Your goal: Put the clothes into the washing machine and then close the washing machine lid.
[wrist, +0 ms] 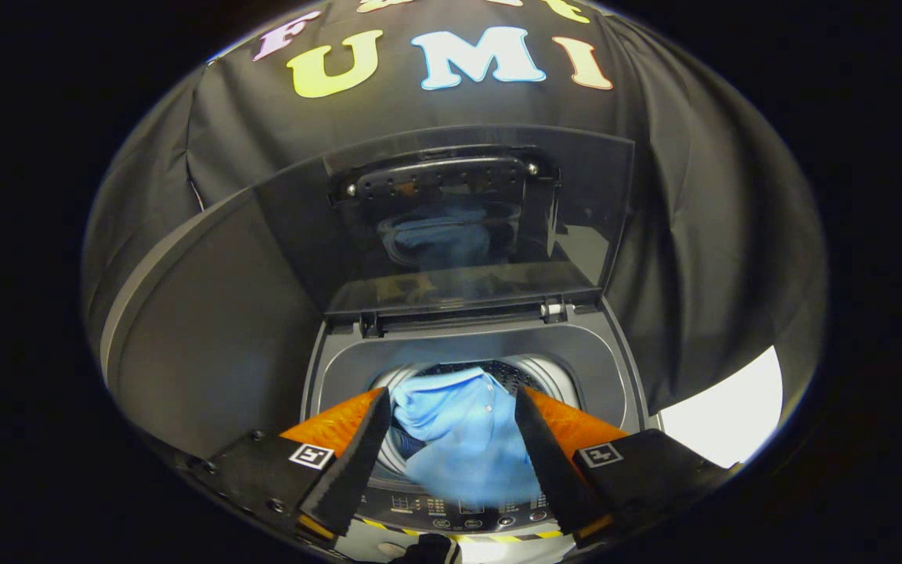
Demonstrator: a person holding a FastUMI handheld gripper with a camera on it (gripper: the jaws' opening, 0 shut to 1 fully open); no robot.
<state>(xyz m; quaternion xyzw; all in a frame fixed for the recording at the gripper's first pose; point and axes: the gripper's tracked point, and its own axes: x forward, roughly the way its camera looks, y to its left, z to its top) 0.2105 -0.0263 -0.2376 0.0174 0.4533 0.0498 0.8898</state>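
Above the washing machine point(473, 368), the jaws point(451, 446) stood wide apart, seemingly gripping nothing, the blue clothes point(463, 439) between them draped into the drum, the lid point(459, 227) yet unclosed.

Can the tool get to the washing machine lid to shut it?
Probably yes. The lid stands open and upright beyond the tool, with nothing between them. The open fingers would first have to rise from beside the blue shirt.

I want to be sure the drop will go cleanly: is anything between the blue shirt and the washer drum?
Nothing visible: the light blue shirt hangs between the open gripper fingers over the grey washer's drum opening; the tinted lid stands raised behind.
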